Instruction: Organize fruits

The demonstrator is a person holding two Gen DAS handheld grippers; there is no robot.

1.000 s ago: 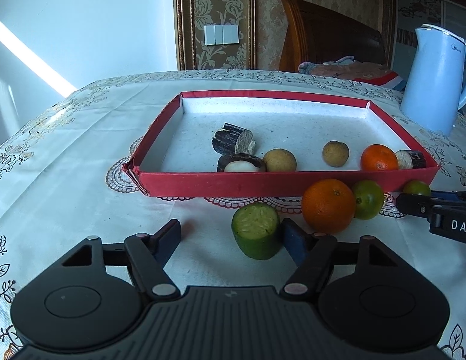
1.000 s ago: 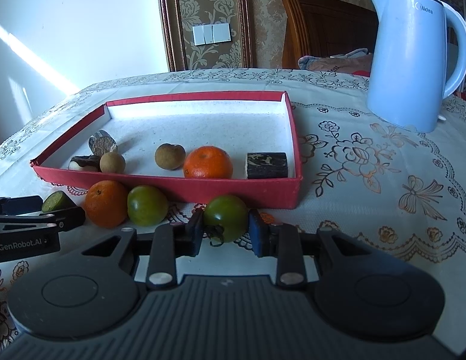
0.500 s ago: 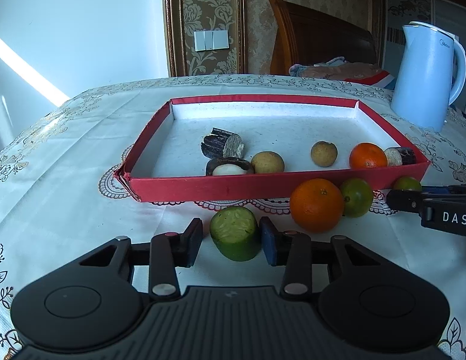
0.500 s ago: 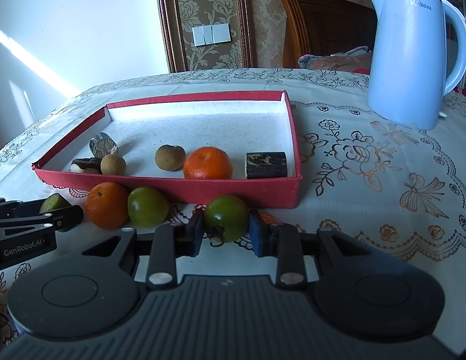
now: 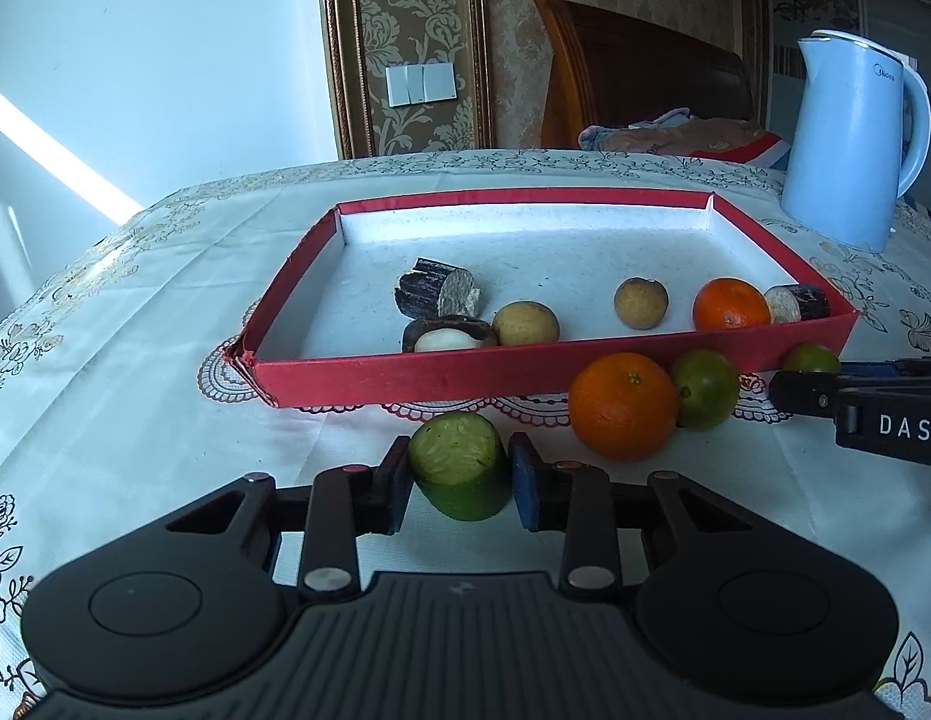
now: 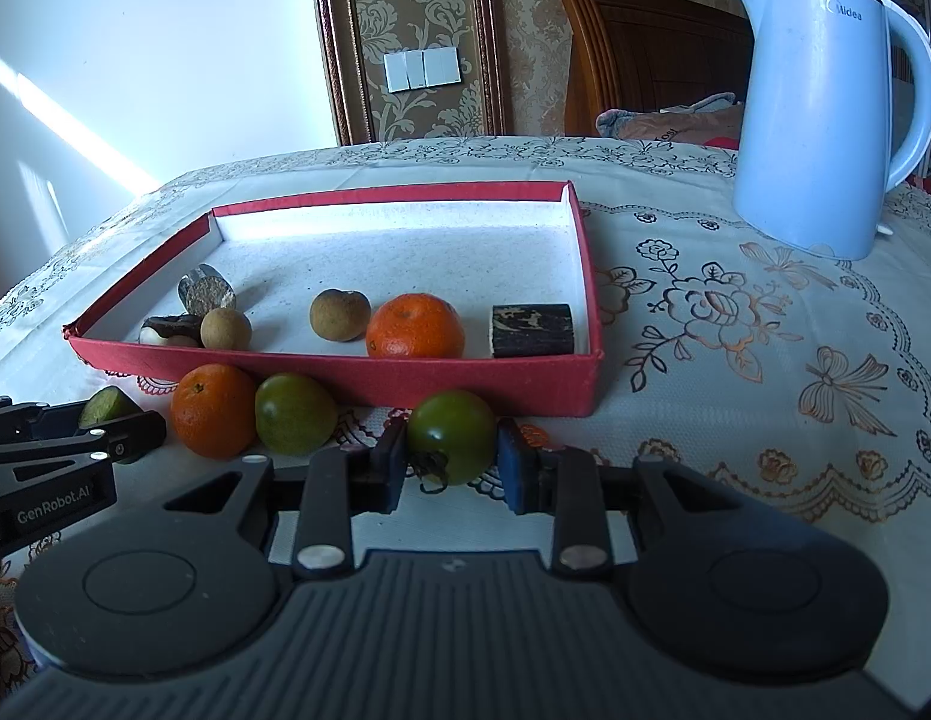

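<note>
My left gripper [image 5: 459, 480] is shut on a green cucumber piece [image 5: 459, 468], held in front of the red tray [image 5: 525, 375]. My right gripper [image 6: 450, 462] is shut on a green tomato [image 6: 452, 444] by the tray's near right corner. An orange [image 5: 622, 405] and another green tomato [image 5: 705, 389] lie on the cloth between the grippers. In the tray lie a small orange [image 6: 415, 326], two brown longans [image 6: 339, 314], dark sugarcane pieces [image 6: 531, 329] and a mangosteen half [image 5: 447, 336].
A light blue kettle [image 6: 825, 102] stands at the back right on the embroidered tablecloth [image 6: 735, 330]. A wooden chair [image 5: 639, 66] with clothes stands behind the table. The table's left edge falls away near the wall.
My left gripper closed from wide open onto the cucumber piece and lifted it slightly. My right gripper stayed shut on the green tomato, nearly still.
</note>
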